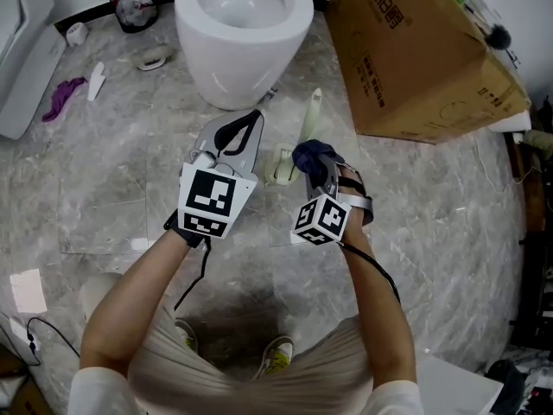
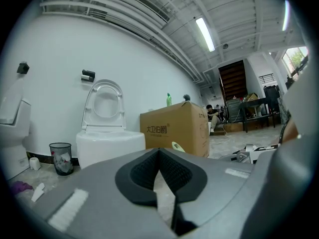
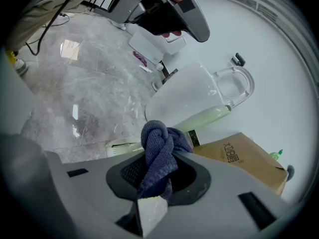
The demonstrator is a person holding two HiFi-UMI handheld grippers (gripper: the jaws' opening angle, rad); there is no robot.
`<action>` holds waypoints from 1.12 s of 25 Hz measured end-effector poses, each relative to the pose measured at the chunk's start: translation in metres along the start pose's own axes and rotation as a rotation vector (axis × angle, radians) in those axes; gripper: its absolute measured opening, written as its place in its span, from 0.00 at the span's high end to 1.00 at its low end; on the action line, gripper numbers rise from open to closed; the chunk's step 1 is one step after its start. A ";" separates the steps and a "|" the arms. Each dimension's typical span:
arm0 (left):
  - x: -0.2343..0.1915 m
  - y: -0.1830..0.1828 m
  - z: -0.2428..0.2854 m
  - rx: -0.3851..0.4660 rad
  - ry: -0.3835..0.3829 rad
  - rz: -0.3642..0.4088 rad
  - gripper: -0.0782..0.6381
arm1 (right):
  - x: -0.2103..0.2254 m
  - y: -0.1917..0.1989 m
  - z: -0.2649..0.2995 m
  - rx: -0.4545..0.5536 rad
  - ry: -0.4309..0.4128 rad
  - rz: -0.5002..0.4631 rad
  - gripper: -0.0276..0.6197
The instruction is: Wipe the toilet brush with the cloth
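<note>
Close in at 6 o'clock: left gripper [image 2: 159, 154] pinched shut on nothing, right gripper [image 3: 158, 180] clamped on dark blue cloth [image 3: 158, 151]. Just beyond at 12, pale toilet brush [image 1: 311, 115] on the floor, just beside the cloth. Farther off, toilet [image 1: 242, 50] at 11 and cardboard box [image 1: 415, 59] at 1, printed "大卫拍档".

We look down on the toilet [image 1: 242, 33] at the far side, the cardboard box [image 1: 415, 59] to its right and the waste basket [image 1: 132, 0] to its left. The toilet brush [image 1: 311, 119] lies on the floor [image 1: 112, 171] between our left gripper [image 1: 255, 118] and right gripper [image 1: 320, 173], whose jaws pinch the cloth [image 1: 313, 154].
</note>
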State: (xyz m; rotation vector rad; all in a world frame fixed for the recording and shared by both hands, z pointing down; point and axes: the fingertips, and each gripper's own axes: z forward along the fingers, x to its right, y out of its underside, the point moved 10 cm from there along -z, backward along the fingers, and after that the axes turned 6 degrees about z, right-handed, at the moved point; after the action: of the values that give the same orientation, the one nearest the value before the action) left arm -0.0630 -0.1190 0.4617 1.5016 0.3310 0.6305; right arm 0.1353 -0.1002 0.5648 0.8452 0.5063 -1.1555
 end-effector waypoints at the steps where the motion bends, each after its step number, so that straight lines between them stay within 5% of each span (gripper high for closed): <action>1: 0.000 0.000 0.000 0.000 0.001 0.001 0.89 | -0.002 0.001 0.001 -0.003 -0.007 -0.003 0.81; 13: 0.004 0.000 0.000 0.001 0.003 0.011 0.89 | -0.038 -0.003 -0.001 -0.005 -0.106 -0.085 0.81; 20: 0.006 -0.004 0.005 0.013 0.010 0.000 0.89 | -0.010 -0.045 -0.043 0.124 0.034 -0.100 0.81; 28: 0.007 -0.001 0.004 0.000 0.012 0.008 0.89 | 0.013 -0.034 -0.044 0.093 0.096 -0.036 0.81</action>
State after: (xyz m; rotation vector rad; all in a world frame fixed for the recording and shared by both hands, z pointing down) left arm -0.0553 -0.1183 0.4617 1.5004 0.3336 0.6460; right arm 0.1107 -0.0784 0.5181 0.9787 0.5515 -1.1825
